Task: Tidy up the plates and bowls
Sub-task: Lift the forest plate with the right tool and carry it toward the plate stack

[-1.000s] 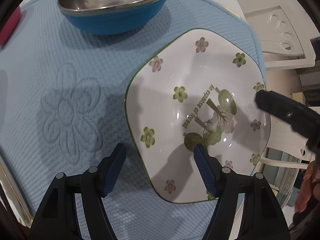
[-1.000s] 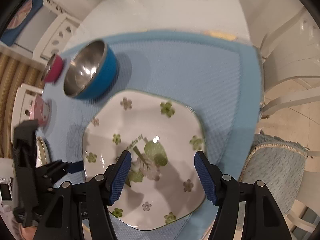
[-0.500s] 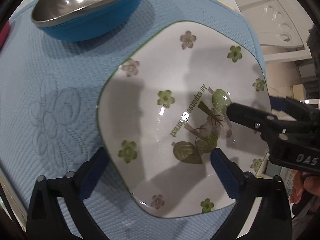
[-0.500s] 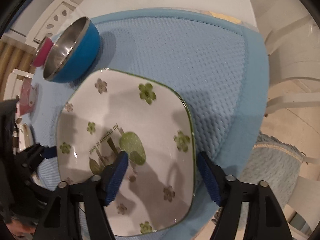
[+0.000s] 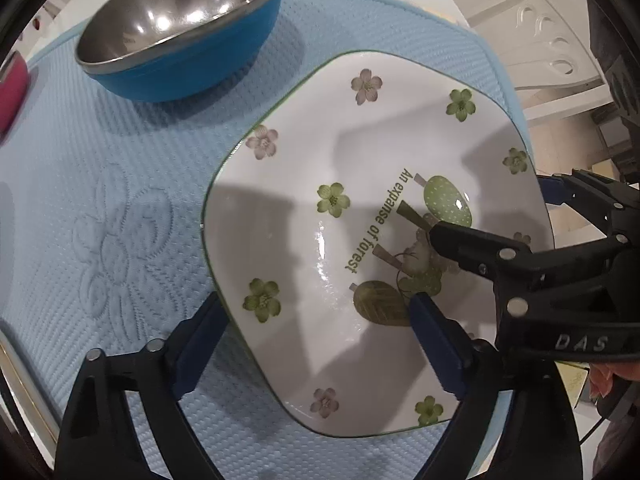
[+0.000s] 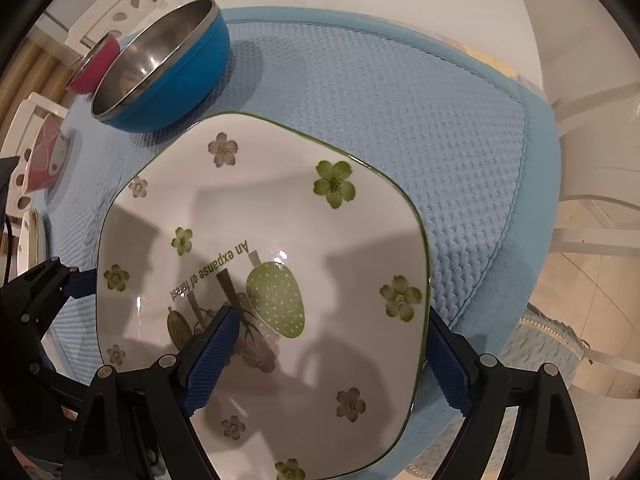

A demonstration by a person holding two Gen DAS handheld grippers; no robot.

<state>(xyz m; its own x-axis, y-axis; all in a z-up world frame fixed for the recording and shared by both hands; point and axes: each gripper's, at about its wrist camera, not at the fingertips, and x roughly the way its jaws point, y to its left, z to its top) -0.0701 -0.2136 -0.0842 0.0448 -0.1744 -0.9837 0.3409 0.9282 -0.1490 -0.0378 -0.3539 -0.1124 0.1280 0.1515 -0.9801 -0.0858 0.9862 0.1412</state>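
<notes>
Both grippers point almost straight down over the blue quilted mat (image 5: pixel 120 208).

Left gripper (image 5: pixel 316 332): jaws spread wide and closing at this moment. One finger stands outside the rim of the square flowered plate (image 5: pixel 360 216) at the plate's 7 o'clock edge in the left wrist view; the other finger stands over the plate's inner surface near the printed leaf. The rim passes between the two fingers. Whether either pad presses the plate cannot be told; no pinch is visible.

Right gripper (image 6: pixel 332 356): jaws spread wide and opening at this moment. In the right wrist view, one finger stands over the plate's centre print and the other outside the rim at 4 o'clock, so the plate's right edge runs between them. Contact cannot be confirmed.

The right gripper enters the left wrist view from 3 o'clock, its tip over the plate's tree print.

The plate lies flat on the mat, directly beneath both grippers. The blue steel-lined bowl (image 6: pixel 160 72) sits on the mat at 11 o'clock from the plate, just beside its rim. A pink bowl (image 6: pixel 94 66) stands close behind the blue one.
</notes>
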